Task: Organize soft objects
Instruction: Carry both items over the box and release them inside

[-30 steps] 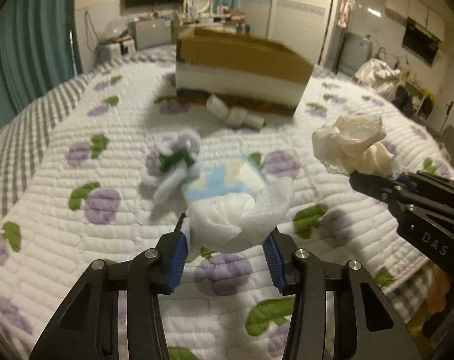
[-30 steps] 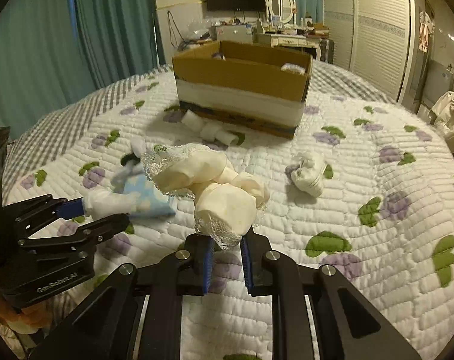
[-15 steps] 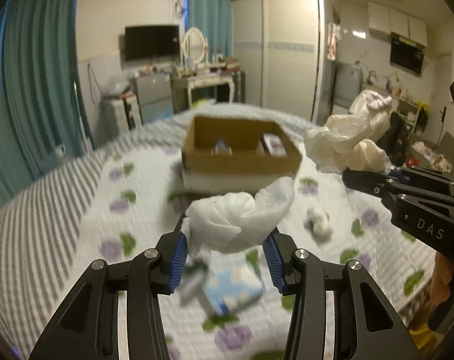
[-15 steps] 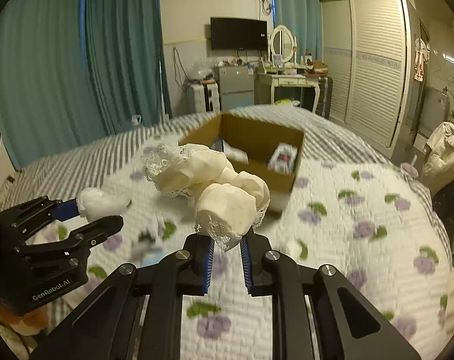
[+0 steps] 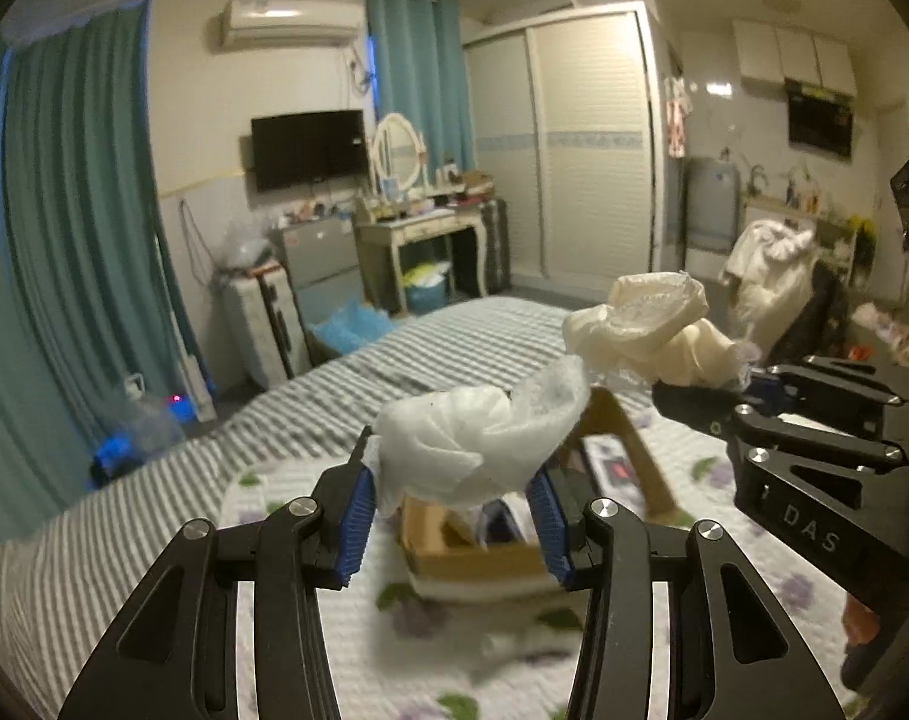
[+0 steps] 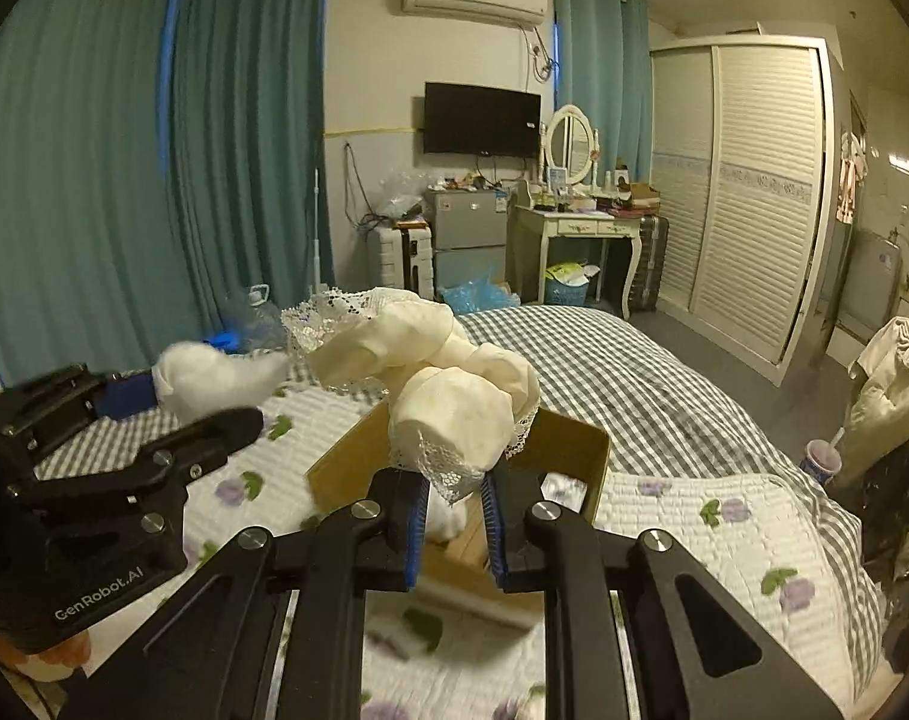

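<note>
My left gripper point(image 5: 451, 495) is shut on a white sock bundle point(image 5: 478, 441) and holds it in the air over the near part of the open cardboard box point(image 5: 478, 558). My right gripper point(image 6: 452, 507) is shut on a cream lace-trimmed sock bundle point(image 6: 448, 396), also lifted above the box point(image 6: 574, 444). In the left wrist view the right gripper point(image 5: 748, 387) carries the cream bundle point(image 5: 646, 324) at the right. In the right wrist view the left gripper point(image 6: 154, 402) carries the white bundle point(image 6: 214, 375) at the left. Some items lie inside the box, mostly hidden.
The box stands on a bed with a white quilt point(image 6: 724, 516) printed with purple flowers, over a grey checked sheet point(image 6: 604, 360). A small white sock point(image 5: 502, 642) lies blurred on the quilt in front of the box. Curtains, a dresser and a wardrobe stand beyond the bed.
Both grippers have risen from low over the quilt and moved forward to above the box, each still holding its sock bundle. The box now sits directly below the fingers.
</note>
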The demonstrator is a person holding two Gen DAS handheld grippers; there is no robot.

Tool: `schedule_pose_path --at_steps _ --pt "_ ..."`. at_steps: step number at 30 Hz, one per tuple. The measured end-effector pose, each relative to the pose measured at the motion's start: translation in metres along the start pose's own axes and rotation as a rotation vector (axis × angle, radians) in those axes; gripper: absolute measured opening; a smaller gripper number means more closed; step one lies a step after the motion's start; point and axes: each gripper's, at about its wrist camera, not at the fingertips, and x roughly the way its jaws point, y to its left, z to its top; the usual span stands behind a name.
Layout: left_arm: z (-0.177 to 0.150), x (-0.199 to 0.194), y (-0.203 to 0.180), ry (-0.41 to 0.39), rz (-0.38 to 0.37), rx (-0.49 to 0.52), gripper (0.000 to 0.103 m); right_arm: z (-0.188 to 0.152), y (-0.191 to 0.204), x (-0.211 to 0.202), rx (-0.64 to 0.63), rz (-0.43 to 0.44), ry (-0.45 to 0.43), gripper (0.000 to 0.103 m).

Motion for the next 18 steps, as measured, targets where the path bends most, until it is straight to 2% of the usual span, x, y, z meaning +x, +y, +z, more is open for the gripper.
schedule_pose_path --at_steps 3,7,11,14,18 --pt "0.003 0.033 0.001 0.025 0.015 0.019 0.045 0.007 -0.011 0.033 0.012 -0.004 0.026 0.016" --pt "-0.005 0.084 0.0 0.093 -0.014 0.009 0.045 0.004 -0.032 0.081 0.03 0.001 0.083 0.016" --pt "-0.021 0.128 -0.009 0.168 0.0 0.031 0.045 -0.008 -0.062 0.134 0.092 0.01 0.186 0.016" --pt "-0.028 0.145 -0.016 0.196 -0.008 0.036 0.045 -0.018 -0.077 0.156 0.096 0.0 0.224 0.016" --pt "-0.031 0.148 -0.023 0.2 -0.001 0.075 0.045 -0.025 -0.09 0.164 0.1 -0.008 0.226 0.016"
